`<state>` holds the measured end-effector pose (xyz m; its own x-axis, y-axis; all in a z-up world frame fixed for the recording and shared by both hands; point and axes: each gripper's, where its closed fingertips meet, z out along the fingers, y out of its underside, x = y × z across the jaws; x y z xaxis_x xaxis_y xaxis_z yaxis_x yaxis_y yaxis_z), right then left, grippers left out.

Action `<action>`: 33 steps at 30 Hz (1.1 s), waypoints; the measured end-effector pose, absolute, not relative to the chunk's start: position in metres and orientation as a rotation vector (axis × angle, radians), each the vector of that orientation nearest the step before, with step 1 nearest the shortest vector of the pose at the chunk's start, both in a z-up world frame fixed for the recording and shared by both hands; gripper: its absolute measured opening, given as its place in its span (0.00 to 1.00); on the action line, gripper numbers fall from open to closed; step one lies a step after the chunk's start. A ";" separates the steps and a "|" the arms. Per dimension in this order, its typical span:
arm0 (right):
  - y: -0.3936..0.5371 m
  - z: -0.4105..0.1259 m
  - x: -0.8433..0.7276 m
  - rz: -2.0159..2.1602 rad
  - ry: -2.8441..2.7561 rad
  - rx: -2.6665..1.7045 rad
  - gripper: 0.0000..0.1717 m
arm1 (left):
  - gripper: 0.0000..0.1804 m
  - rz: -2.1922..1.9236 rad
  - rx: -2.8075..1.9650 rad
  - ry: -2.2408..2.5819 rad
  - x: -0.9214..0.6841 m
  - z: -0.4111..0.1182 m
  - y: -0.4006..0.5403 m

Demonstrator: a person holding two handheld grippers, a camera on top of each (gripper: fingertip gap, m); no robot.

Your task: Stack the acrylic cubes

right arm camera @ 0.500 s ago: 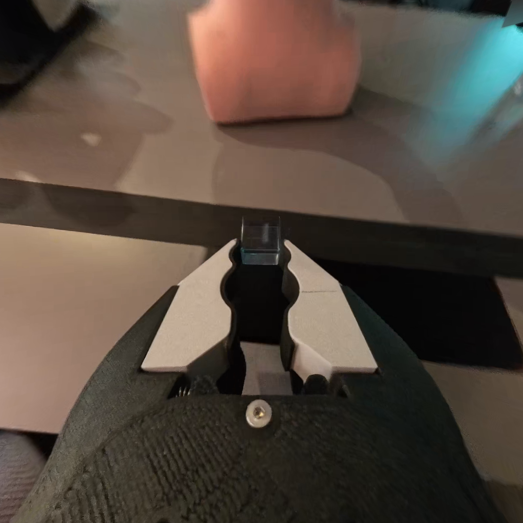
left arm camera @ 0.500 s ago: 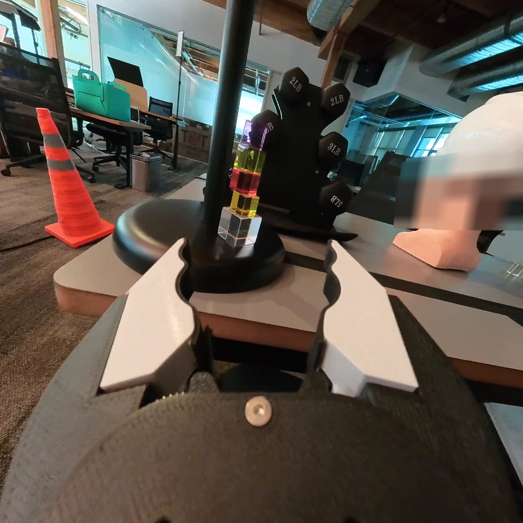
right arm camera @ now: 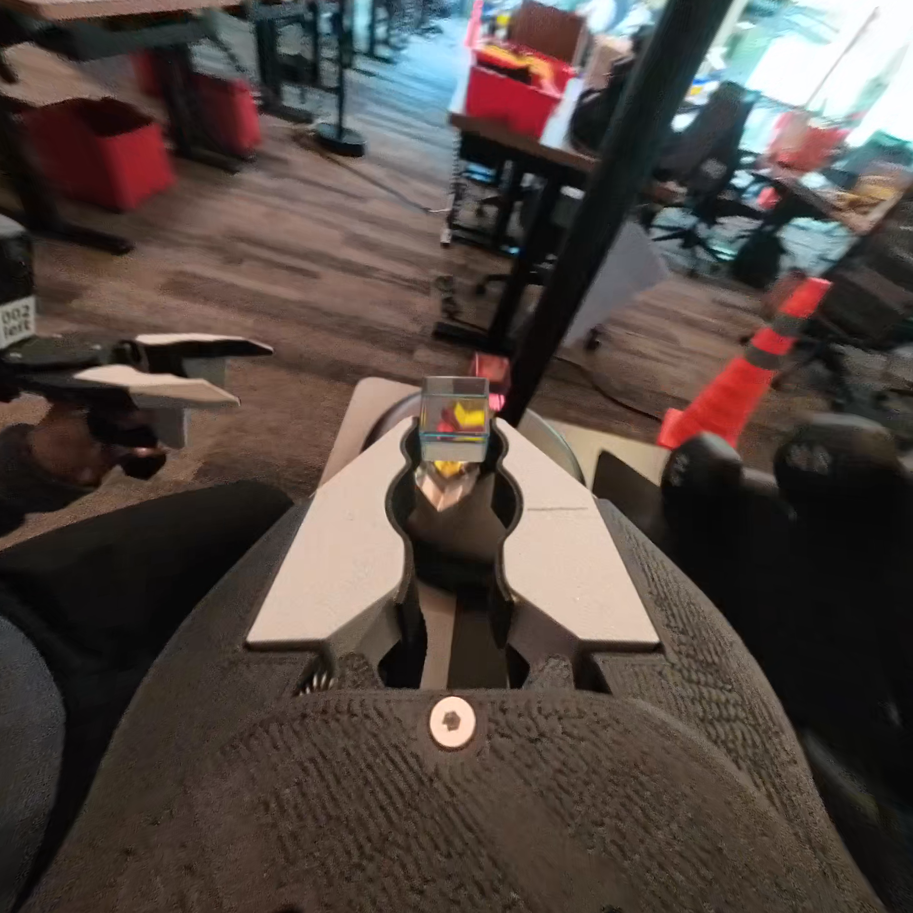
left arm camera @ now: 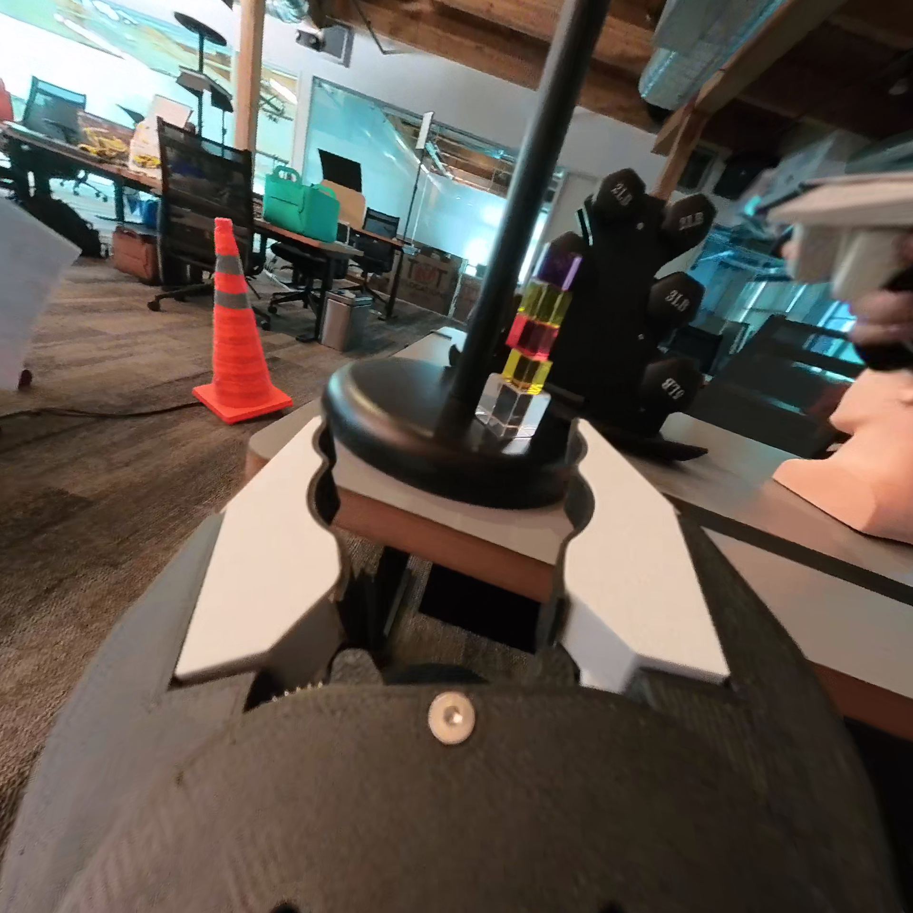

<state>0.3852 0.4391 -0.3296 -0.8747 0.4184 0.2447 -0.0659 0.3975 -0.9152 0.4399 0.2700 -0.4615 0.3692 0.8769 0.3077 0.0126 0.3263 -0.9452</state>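
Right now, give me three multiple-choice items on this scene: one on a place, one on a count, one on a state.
1. Where does the cube tower stand? A on the lamp base; B on the floor; C on the cone
2. How many cubes are stacked? A three; B five; C eight
3. What is the right tool doing? A gaping empty; B clamping a clear cube; C holding a dumbbell

A: the bottom cube sits on the black base. B: clear, yellow, red, yellow, purple. B: both fingers press the cube.

Counts: six see-through acrylic cubes total, five in the stack [left arm camera: 536,341] at frame centre (clear, yellow, red, yellow-green, purple from the bottom up), plus one clear cube [right arm camera: 454,420] centre of the right wrist view. Four black hex dumbbell ends [left arm camera: 674,301] show on the black rack right of centre. One orange traffic cone with grey bands [left arm camera: 237,341] left of centre, one round black stand base [left arm camera: 395,420] with one black pole [left arm camera: 533,197].
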 end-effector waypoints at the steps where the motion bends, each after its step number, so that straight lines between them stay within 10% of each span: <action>1: 0.424 -0.329 0.375 1.475 -2.271 -0.259 0.14 | 0.52 0.723 -1.084 -1.054 0.439 -0.465 0.265; 22: 0.372 -0.373 0.307 1.388 -2.622 -0.303 0.15 | 0.52 0.671 -1.081 -1.172 0.429 -0.506 0.237; 29: 0.388 -0.342 0.306 1.555 -2.403 -0.416 0.34 | 0.52 0.662 -1.088 -1.161 0.431 -0.507 0.243; 33: 0.410 -0.320 0.326 1.781 -1.977 -0.589 0.15 | 0.52 0.662 -1.084 -1.167 0.433 -0.510 0.241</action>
<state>0.3257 0.4097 -0.3200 -0.8251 0.5645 0.0231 0.0358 0.0930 -0.9950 0.4327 0.2413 -0.5103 0.3016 0.8699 0.3904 0.1109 0.3747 -0.9205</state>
